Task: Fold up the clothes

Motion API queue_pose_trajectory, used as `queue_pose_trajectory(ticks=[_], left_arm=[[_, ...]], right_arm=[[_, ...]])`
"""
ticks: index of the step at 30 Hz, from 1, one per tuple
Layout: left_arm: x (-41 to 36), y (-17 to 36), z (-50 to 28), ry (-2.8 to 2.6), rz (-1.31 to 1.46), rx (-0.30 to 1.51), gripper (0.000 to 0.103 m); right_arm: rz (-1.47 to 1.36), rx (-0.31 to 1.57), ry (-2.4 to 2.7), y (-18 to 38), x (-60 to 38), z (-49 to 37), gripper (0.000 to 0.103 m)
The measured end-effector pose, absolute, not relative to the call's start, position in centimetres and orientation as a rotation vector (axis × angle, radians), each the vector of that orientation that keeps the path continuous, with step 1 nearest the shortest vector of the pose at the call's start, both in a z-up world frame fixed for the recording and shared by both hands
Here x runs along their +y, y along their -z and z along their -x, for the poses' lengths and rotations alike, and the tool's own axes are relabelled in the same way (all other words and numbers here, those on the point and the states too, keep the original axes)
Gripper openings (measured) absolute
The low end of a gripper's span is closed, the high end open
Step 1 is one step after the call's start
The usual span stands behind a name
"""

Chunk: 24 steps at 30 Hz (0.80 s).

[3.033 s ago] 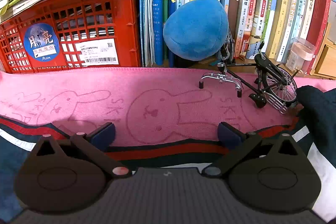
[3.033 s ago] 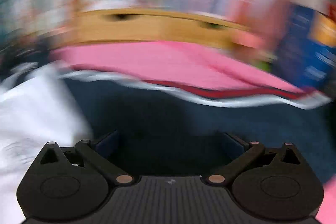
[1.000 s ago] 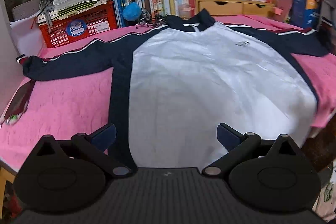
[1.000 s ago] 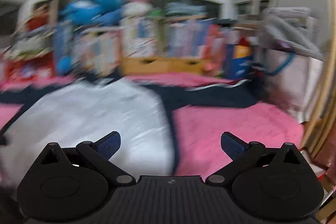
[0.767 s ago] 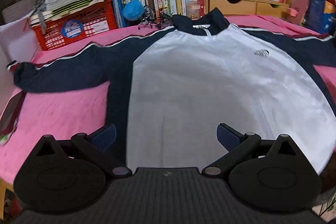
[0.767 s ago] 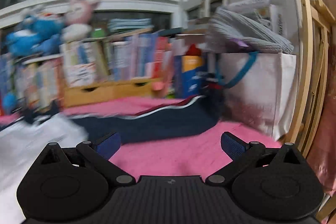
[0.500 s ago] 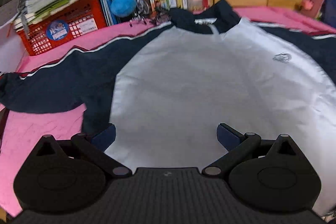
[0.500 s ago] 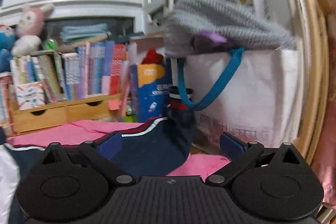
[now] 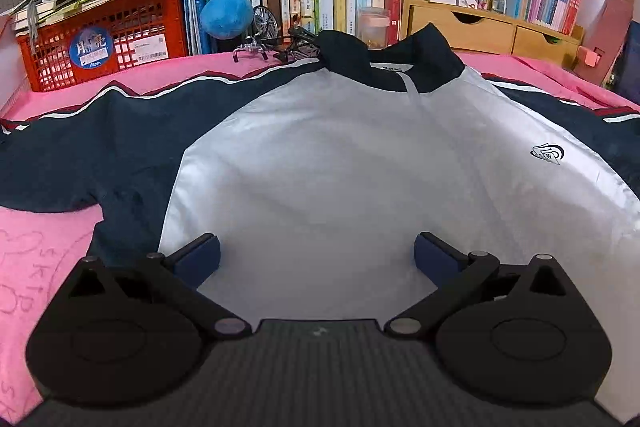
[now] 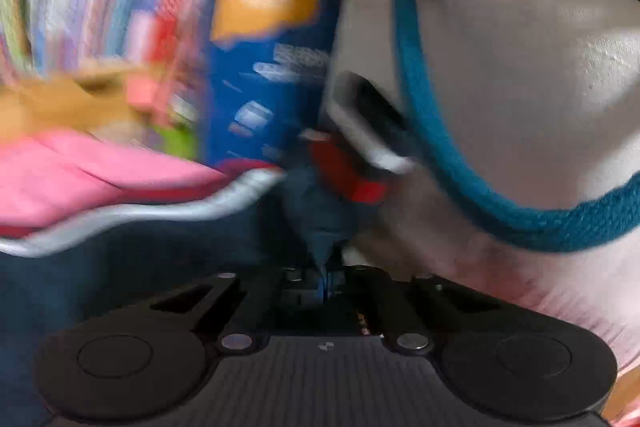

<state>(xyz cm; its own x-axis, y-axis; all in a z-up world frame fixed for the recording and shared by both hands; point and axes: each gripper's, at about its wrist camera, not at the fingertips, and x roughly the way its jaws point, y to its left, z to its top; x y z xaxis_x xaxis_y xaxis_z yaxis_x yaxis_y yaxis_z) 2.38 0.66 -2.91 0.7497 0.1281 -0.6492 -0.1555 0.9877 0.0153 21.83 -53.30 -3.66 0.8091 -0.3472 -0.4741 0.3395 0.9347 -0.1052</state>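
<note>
The jacket (image 9: 320, 163) lies spread flat, collar at upper centre. The right gripper (image 10: 325, 277) pinches its sleeve (image 10: 316, 223) end — lower centre. The left gripper (image 9: 316, 255) hangs spread over the hem.

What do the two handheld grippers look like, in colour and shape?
The left gripper has a black ribbed body, two round black discs, angled black link arms with silver pivot pins, and blue finger pads. The right gripper has the same black build, with a small pale logo; it looks blurred.
</note>
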Motion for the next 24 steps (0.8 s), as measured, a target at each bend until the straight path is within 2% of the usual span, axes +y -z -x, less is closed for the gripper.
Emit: queue_pose_trajectory(ticks=[7, 11, 12, 13, 15, 16, 17, 20, 22, 24], left_arm=[[1.7, 2.1, -1.3, -0.125, 0.021, 0.738, 0.103], [3.8, 1.3, 0.5, -0.129, 0.038, 0.723, 0.103], [4.2, 1.5, 0.7, -0.134, 0.048, 0.728, 0.103], [4.6, 1.7, 0.9, -0.140, 0.059, 0.733, 0.103], [5.4, 2.1, 1.4, -0.150, 0.078, 0.743, 0.103], [5.3, 2.2, 1.7, -0.152, 0.061, 0.733, 0.103], [5.3, 2.4, 2.0, -0.153, 0.043, 0.722, 0.103], [5.4, 2.8, 2.7, -0.136, 0.036, 0.676, 0.103], [5.7, 2.7, 2.8, -0.119, 0.041, 0.671, 0.103], [5.9, 2.7, 2.9, -0.105, 0.048, 0.663, 0.103]], right_arm=[[0.206, 0.278, -0.011, -3.2, -36.4, -17.1, 0.004], [0.341, 0.275, -0.251, -2.8, -26.9, -14.2, 0.008], [0.376, 0.285, -0.281, -2.1, -25.6, -13.4, 0.012], [0.410, 0.295, -0.311, -1.4, -24.4, -12.6, 0.024], [0.479, 0.314, -0.370, 0.0, -21.8, -10.9, 0.065], [0.514, 0.324, -0.400, 0.7, -20.5, -10.1, 0.072], [0.549, 0.333, -0.430, 1.4, -19.2, -9.2, 0.078], [0.639, 0.362, -0.512, 3.4, -15.6, -6.9, 0.082], [0.556, 0.387, -0.499, 2.4, -16.5, -6.8, 0.093], [0.473, 0.411, -0.485, 1.5, -17.3, -6.7, 0.095]])
